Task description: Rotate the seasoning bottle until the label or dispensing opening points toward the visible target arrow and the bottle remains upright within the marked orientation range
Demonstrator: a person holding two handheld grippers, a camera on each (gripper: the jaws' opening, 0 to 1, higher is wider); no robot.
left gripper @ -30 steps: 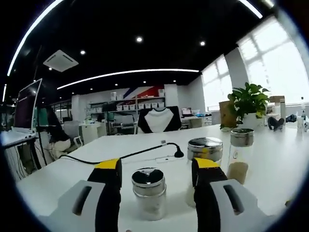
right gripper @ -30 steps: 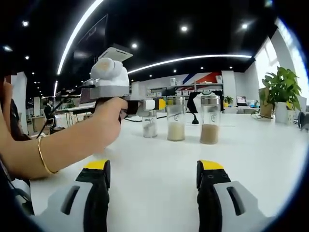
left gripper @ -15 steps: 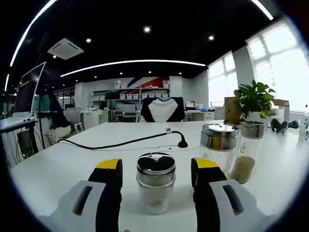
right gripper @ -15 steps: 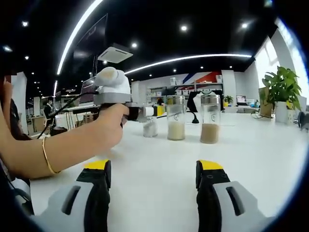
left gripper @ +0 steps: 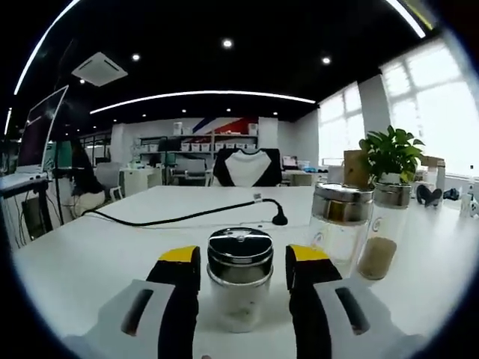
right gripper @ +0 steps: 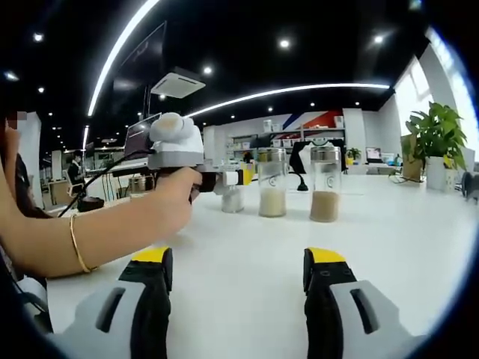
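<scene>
While the left tongs [left gripper: 243,273] sit low over the white desk [left gripper: 112,254], their two yellow-tipped jaws stand one on each side of the short jar [left gripper: 239,277], close to its glass but with a sliver of gap on both sides, so they are not yet clamped on it. That jar stands upright between the jaws, its shiny metal lid level with the jaw tips and a little pale seasoning in its bottom. Just beyond the right jaw stand two taller jars: the nearer one [left gripper: 338,228] with pale contents, the farther one [left gripper: 383,232] with brown powder. A black cable [left gripper: 187,217] runs across the desk ahead of the tongs.

From the right gripper view, a hand [right gripper: 168,198] with a gold bracelet at the wrist reaches forward, forearm roughly level, holding the left tongs out to the short jar. The right tongs [right gripper: 236,269] hang wide apart above bare desk, holding nothing, well short of the three jars.
</scene>
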